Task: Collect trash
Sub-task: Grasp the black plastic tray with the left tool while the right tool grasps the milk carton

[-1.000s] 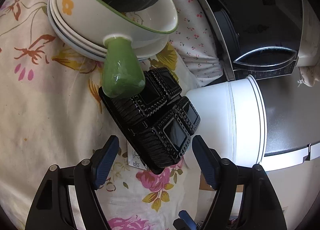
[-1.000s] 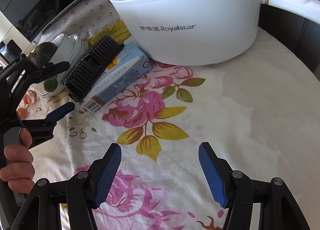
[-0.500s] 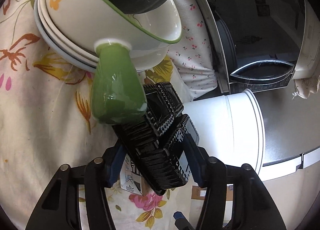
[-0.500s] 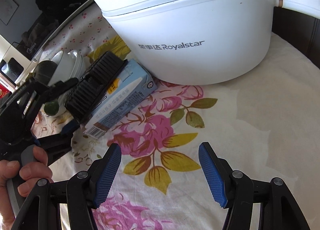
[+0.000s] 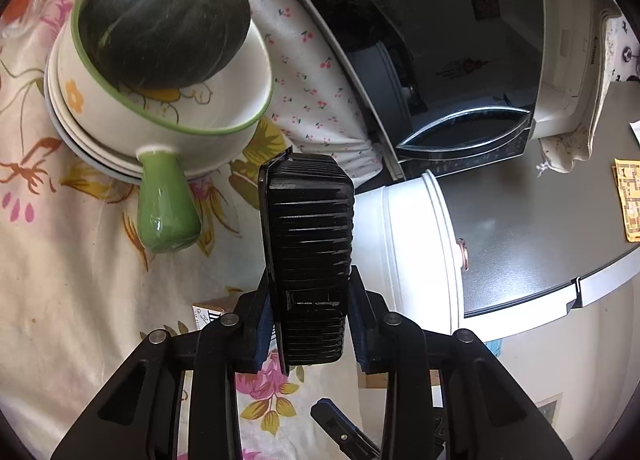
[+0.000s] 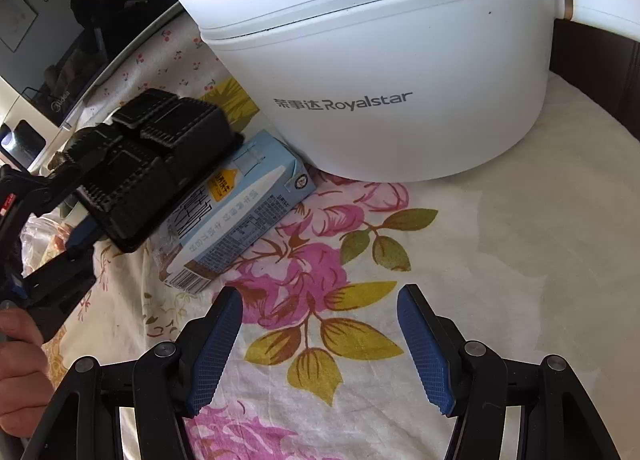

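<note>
Left gripper [image 5: 310,324] pinches the black plastic tray [image 5: 310,244] above the milk carton [image 6: 236,212]; right gripper [image 6: 320,348] hovers spread wide nearby.

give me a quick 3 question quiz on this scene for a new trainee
1. True or false: the left gripper is shut on the black plastic tray.
2. Which thing lies on the cloth beside the white Royalstar pot, partly under the lifted tray? A) milk carton B) glass bottle C) soup can
3. Fill in: the right gripper is ____ and holds nothing.

Key:
1. True. Both pads press the tray's sides.
2. A, the milk carton.
3. Open. It hangs over the flowered tablecloth.
</note>
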Available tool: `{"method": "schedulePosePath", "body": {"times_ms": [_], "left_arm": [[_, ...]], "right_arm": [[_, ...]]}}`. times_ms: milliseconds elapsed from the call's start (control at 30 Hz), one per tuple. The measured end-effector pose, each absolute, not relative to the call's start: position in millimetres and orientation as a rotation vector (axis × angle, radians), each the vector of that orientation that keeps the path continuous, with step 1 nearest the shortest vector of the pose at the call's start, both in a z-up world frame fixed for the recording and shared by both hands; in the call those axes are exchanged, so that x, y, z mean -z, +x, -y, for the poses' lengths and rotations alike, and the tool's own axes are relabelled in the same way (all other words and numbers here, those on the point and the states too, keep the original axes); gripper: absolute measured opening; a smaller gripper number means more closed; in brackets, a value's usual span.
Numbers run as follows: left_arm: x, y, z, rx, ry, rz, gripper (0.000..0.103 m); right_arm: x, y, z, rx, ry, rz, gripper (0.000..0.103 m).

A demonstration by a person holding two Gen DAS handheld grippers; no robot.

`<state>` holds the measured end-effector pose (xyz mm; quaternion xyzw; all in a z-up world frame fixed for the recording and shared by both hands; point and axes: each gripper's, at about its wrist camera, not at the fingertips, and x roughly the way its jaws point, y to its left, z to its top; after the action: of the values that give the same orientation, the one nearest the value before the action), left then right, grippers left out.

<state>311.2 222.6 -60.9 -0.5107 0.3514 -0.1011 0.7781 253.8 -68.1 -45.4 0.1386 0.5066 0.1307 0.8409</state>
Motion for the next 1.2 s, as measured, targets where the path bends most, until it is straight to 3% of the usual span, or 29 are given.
{"method": "schedulePosePath", "body": {"times_ms": [300, 433, 600, 767, 900, 1000, 1067, 1100, 1200], "left_arm": [[-23, 263, -246, 0.12, -0.736, -0.663, 0.034], [-31, 243, -254, 0.054, -0.657, -0.673, 0.034], [-26, 225, -261, 0.009, -0.659, -0.696, 0.034], [-22, 218, -275, -0.019, -0.684, -0.71, 0.034], [-16, 217, -284, 0.0, -0.752, -0.728, 0.034], [-15, 214, -283, -0.009, -0.733, -0.744, 0.034], [-17, 211, -280, -0.011, -0.706, -0.747, 0.034], [-19, 210, -279, -0.011, -0.7, -0.743, 0.034], [-22, 205, -273, 0.004, -0.7, -0.74, 0.034]], "right_arm": [[57, 259, 51, -0.275, 0.34, -1.105, 0.071], [63, 266, 38, -0.209, 0.438, -1.117, 0.077], [64, 291, 16, -0.049, 0.762, -1.097, 0.088], [66, 338, -39, 0.141, 0.517, -1.183, 0.088], [79, 357, -72, 0.181, 0.269, -1.218, 0.098], [85, 350, -88, 0.155, 0.074, -1.181, 0.087], [81, 336, -85, 0.128, 0.06, -1.156, 0.062], [78, 328, -81, 0.11, 0.057, -1.162, 0.056], [74, 301, -68, -0.004, 0.056, -1.227, 0.054]]}}
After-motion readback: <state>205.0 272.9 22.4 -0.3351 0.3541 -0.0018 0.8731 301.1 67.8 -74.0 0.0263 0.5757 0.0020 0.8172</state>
